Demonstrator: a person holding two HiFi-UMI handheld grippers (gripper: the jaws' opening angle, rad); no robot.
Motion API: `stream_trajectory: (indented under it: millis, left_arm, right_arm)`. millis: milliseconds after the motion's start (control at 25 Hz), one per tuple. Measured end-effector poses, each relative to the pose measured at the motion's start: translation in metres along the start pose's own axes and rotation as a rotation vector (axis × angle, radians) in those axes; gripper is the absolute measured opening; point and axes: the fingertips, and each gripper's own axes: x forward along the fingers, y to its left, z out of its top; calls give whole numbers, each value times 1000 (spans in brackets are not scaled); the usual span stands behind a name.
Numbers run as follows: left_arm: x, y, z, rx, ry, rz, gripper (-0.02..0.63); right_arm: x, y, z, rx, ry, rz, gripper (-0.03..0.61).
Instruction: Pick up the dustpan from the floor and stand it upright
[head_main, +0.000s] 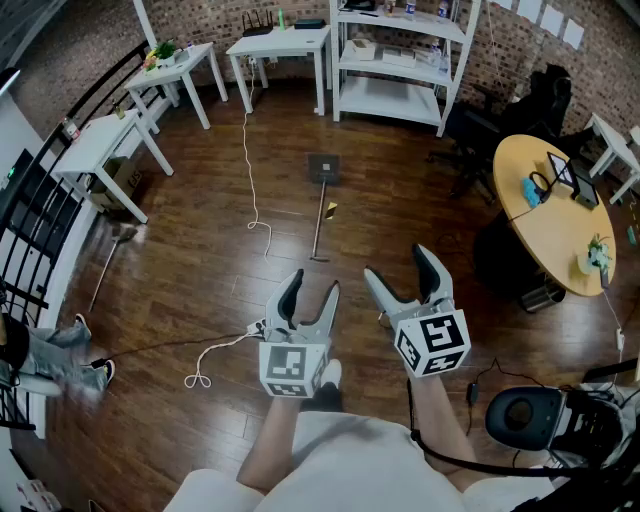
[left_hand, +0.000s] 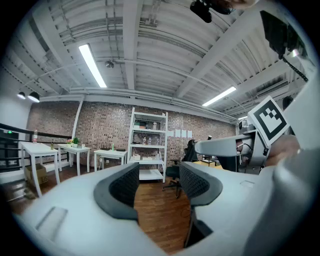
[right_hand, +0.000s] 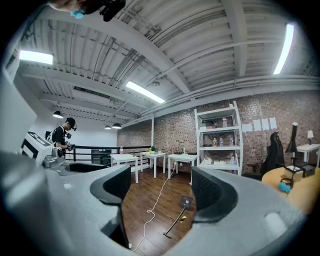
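Observation:
The dustpan (head_main: 323, 168) lies flat on the wooden floor ahead of me, dark pan far, long thin handle (head_main: 317, 225) running toward me. In the right gripper view the dustpan (right_hand: 186, 201) shows between the jaws, far off. My left gripper (head_main: 311, 291) and right gripper (head_main: 402, 267) are held side by side in the air, well short of the handle's near end. Both stand open with nothing between the fingers. In the left gripper view the left gripper (left_hand: 157, 185) points level at the shelf; the dustpan is out of its sight.
A white cable (head_main: 250, 170) snakes over the floor left of the dustpan. White tables (head_main: 280, 42) and a white shelf unit (head_main: 400, 60) line the brick wall. A round wooden table (head_main: 545, 215) and office chairs stand right. A small yellow scrap (head_main: 331, 210) lies by the handle.

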Motion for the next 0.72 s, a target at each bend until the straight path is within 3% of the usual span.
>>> stream_trajectory:
  millis: [240, 480, 720]
  left_arm:
    - [70, 74, 21, -32, -24, -3, 261]
    - [135, 101, 7, -40, 31, 1, 260]
    - [221, 133, -24, -59, 90, 39, 259]
  right_arm:
    - [93, -9, 17, 1, -30, -21, 367]
    - [163, -19, 21, -4, -54, 61, 367]
    - [246, -84, -5, 43, -16, 72, 362]
